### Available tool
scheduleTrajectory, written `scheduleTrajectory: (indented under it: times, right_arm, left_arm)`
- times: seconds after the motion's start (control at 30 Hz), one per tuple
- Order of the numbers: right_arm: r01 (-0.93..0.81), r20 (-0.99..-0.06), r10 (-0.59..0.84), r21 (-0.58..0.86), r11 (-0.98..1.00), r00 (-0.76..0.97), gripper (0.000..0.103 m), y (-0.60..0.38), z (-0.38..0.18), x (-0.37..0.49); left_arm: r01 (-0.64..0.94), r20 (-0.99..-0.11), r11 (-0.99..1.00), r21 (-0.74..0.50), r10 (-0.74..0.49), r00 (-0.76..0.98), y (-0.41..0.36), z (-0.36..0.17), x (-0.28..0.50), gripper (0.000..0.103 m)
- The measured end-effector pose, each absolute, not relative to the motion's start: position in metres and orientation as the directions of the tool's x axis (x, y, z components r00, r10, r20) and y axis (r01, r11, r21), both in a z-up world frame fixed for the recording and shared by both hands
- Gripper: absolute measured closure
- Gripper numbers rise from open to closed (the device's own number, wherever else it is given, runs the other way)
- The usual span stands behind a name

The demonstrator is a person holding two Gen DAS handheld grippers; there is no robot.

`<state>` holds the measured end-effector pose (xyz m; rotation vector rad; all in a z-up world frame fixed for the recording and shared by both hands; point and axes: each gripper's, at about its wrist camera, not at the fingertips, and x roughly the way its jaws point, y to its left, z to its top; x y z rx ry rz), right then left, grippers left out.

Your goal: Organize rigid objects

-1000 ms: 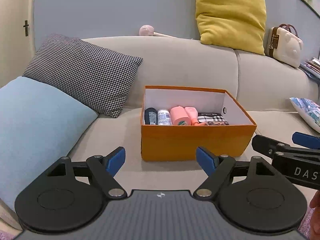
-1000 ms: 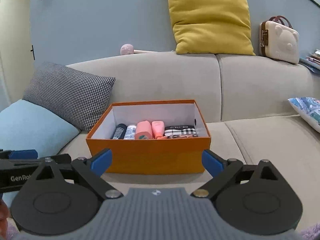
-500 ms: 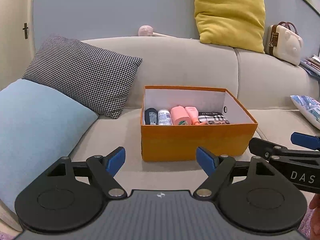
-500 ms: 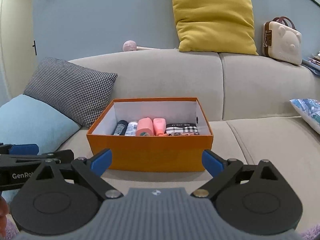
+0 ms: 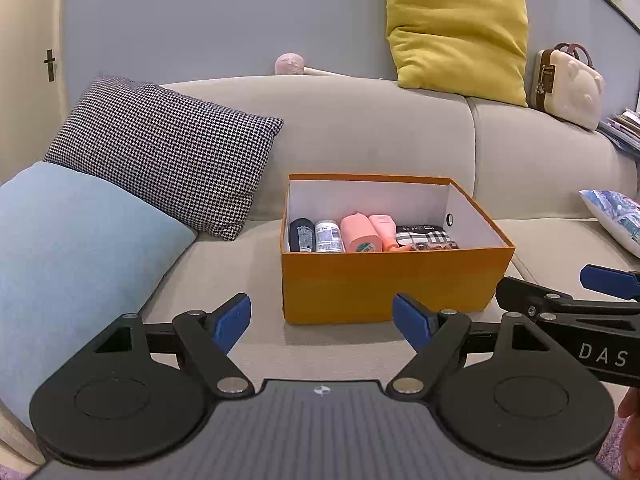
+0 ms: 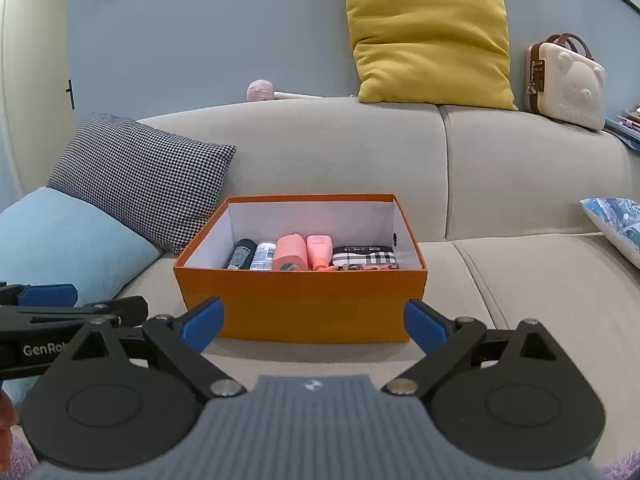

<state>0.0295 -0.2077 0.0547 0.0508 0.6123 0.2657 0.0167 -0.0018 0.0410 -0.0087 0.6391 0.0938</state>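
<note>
An orange box (image 5: 384, 280) (image 6: 296, 308) with a white inside stands on the sofa seat. Lined up in it are a dark bottle (image 5: 301, 234) (image 6: 242, 254), a white bottle (image 5: 328, 236) (image 6: 264, 255), a pink tub (image 5: 360, 233) (image 6: 290, 258), a pink tube (image 5: 384, 230) (image 6: 319, 252) and a checked case (image 5: 426, 236) (image 6: 365, 258). My left gripper (image 5: 321, 320) is open and empty, a little in front of the box. My right gripper (image 6: 314, 320) is open and empty too, just before the box's front wall.
Houndstooth cushion (image 5: 160, 152) and light blue cushion (image 5: 72, 256) lie left of the box. A yellow cushion (image 6: 428, 36), a cream bear case (image 6: 568, 80) and a pink ball-headed stick (image 6: 262, 91) sit on the sofa back. A patterned blue cushion (image 6: 616, 224) lies far right.
Both views have shifted a little, the right one rising so more of the box's inside shows. Nothing in the box moved and both grippers stayed open.
</note>
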Motion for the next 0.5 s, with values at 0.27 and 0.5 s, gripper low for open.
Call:
scheduleTrajectory:
  times: [0.27, 0.5]
  right_arm:
    - [-0.232, -0.563, 0.263, 0.128, 0.964, 0.784, 0.007, -0.2077, 0.0542, 0.0296]
    - [-0.229, -0.566, 0.262, 0.131, 0.965, 0.782, 0.007, -0.2077, 0.0527, 0.0298]
  left_arm:
    - [-0.091, -0.595, 0.996, 0.02, 0.085, 0.799, -0.0036, 0.0408, 0.015, 0.009]
    - [-0.091, -0.596, 0.996, 0.019, 0.084, 0.799, -0.0042, 0.0398, 0.0155, 0.009]
